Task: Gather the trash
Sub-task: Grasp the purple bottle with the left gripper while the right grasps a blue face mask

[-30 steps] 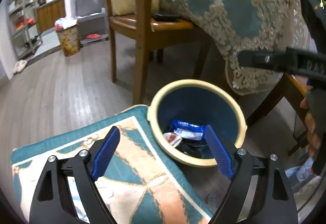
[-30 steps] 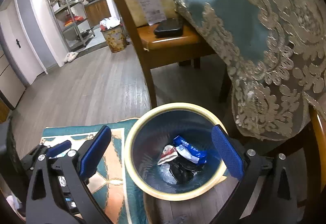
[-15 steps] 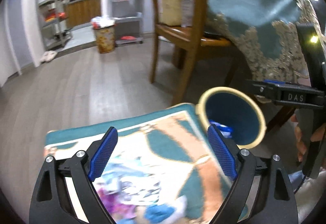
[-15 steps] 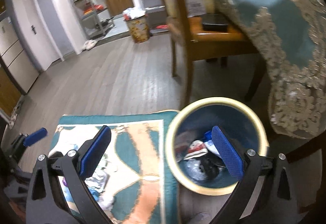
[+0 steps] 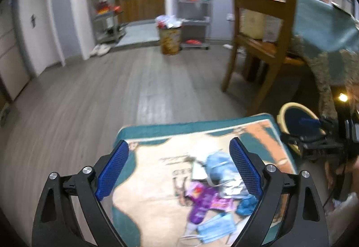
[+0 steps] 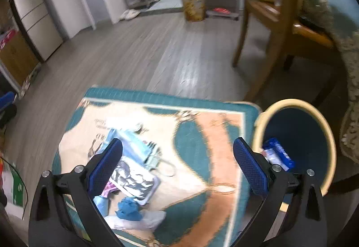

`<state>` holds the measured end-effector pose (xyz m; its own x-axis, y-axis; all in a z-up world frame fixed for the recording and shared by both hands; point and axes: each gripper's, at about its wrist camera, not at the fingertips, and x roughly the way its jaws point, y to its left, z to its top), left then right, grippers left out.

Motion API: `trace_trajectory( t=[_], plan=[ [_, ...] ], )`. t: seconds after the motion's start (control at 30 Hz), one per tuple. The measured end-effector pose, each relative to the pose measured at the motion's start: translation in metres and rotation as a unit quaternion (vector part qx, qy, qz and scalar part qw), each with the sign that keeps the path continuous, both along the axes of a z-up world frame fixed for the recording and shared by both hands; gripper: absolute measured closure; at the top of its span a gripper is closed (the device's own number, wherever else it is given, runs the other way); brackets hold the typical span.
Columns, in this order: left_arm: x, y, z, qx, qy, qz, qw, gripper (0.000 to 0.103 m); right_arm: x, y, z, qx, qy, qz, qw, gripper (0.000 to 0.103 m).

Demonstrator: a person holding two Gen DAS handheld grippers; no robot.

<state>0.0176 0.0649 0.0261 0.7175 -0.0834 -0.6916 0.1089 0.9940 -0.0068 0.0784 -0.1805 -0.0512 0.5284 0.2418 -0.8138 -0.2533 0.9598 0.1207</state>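
Hovering above a patterned floor mat (image 6: 202,134), two hand-held grippers both stand wide open and hold nothing. From the left wrist view, the left hand-held gripper (image 5: 178,170) hangs over a loose pile of trash (image 5: 215,188) lying on the mat: a purple wrapper (image 5: 200,201), a crumpled blue scrap (image 5: 246,203), a blue face mask (image 5: 215,228) and some pale blue and silvery packaging. The picture is blurred, so finer detail cannot be told. From the right wrist view, the right hand-held gripper (image 6: 178,168) hangs over the same mat, with the pile (image 6: 132,173) under and beside its left finger and a silver foil bag (image 6: 130,182) plainly among it.

A round bin (image 6: 327,134) with a cream rim and dark blue inside stands on the wooden floor (image 6: 157,51), touching the mat's far right corner. A blue and white wrapper (image 6: 278,155) already lies inside it. A wooden chair (image 6: 269,22) and a counter draped in a teal lace-edged cloth (image 5: 325,29) stand behind the bin.

As a judgement, the task is partly done: at least one piece of trash sits in the bin, while most of the pile is still on the mat, not yet picked up. Neither gripper touches the pile.
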Motion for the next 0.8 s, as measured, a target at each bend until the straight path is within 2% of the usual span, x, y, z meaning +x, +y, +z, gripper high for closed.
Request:
trace_trajectory(
  t=[0.17, 0.23, 0.3, 0.33, 0.47, 0.53, 0.6, 0.63, 0.8],
  plan=[
    [0.007, 0.030, -0.024, -0.007, 0.025, 0.027, 0.9993, 0.012, 0.004, 0.040, -0.018, 0.028, 0.029, 0.036, 0.999, 0.006],
    [0.012, 0.041, -0.033, -0.010, 0.035, 0.039, 0.9985, 0.012, 0.006, 0.052, -0.024, 0.045, 0.042, 0.043, 0.997, 0.010],
    [0.016, 0.050, -0.043, -0.016, 0.046, 0.048, 0.9977, 0.012, 0.009, 0.067, -0.035, 0.056, 0.068, 0.048, 0.995, 0.022],
    [0.017, 0.052, -0.046, -0.016, 0.050, 0.049, 0.9974, 0.012, 0.010, 0.075, -0.043, 0.058, 0.081, 0.052, 0.994, 0.023],
    [0.020, 0.055, -0.064, -0.006, 0.071, 0.040, 0.9967, 0.012, 0.012, 0.094, -0.065, 0.048, 0.116, 0.067, 0.990, 0.044],
    [0.021, 0.054, -0.071, 0.004, 0.081, 0.034, 0.9961, 0.012, 0.014, 0.098, -0.075, 0.048, 0.134, 0.067, 0.988, 0.058],
    [0.020, 0.052, -0.076, 0.007, 0.088, 0.027, 0.9957, 0.012, 0.015, 0.098, -0.081, 0.063, 0.152, 0.066, 0.984, 0.085],
    [0.020, 0.051, -0.079, 0.009, 0.092, 0.024, 0.9955, 0.012, 0.015, 0.097, -0.082, 0.067, 0.155, 0.066, 0.983, 0.090],
    [0.021, 0.039, -0.091, 0.016, 0.111, 0.000, 0.9937, 0.012, 0.011, 0.093, -0.067, 0.075, 0.129, 0.061, 0.987, 0.095]
  ],
)
